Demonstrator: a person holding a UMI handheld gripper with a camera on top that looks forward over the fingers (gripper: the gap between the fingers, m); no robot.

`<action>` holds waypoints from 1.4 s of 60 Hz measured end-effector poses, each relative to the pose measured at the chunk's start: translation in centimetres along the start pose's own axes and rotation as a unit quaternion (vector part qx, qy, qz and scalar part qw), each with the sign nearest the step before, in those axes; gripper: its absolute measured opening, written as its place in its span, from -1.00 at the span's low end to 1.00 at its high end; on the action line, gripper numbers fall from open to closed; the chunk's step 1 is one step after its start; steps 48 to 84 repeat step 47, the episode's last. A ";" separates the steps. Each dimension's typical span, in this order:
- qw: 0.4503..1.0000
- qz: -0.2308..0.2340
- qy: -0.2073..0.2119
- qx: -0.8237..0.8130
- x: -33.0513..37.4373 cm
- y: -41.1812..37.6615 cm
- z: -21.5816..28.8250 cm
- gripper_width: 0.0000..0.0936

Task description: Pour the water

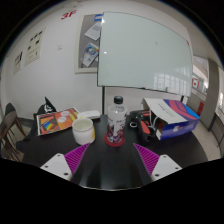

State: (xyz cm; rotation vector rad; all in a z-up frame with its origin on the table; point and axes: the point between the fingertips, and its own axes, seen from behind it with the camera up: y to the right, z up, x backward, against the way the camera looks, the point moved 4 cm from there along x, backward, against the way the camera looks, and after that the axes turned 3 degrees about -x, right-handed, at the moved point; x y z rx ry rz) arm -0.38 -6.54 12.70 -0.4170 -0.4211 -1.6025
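Note:
A clear plastic water bottle (116, 120) with a dark cap and a red label band stands upright on the dark table (45, 145), just ahead of my fingers and roughly centred between them. A white cup (83, 129) stands on the table to the left of the bottle. My gripper (111, 158) is open and empty, its magenta pads (76, 157) spread wide on either side, short of the bottle. Nothing is between the fingers.
A colourful box (56, 120) lies at the left behind the cup. Another box and packets (168, 114) sit at the right of the bottle. A large whiteboard (143, 52) hangs on the wall beyond. A chair (10, 125) stands at the far left.

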 end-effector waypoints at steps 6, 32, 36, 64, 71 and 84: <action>1.000 -0.015 0.001 0.000 5.7 -0.6 -0.8 0.80; 1.000 -0.020 0.015 0.008 19.3 -2.8 -3.3 0.80; 1.000 -0.023 0.016 0.000 19.8 -2.6 -3.3 0.80; 0.999 -0.031 0.020 0.001 20.5 -2.0 -3.1 0.81; 0.999 -0.031 0.020 0.001 20.5 -2.0 -3.1 0.81; 0.999 -0.031 0.020 0.001 20.5 -2.0 -3.1 0.81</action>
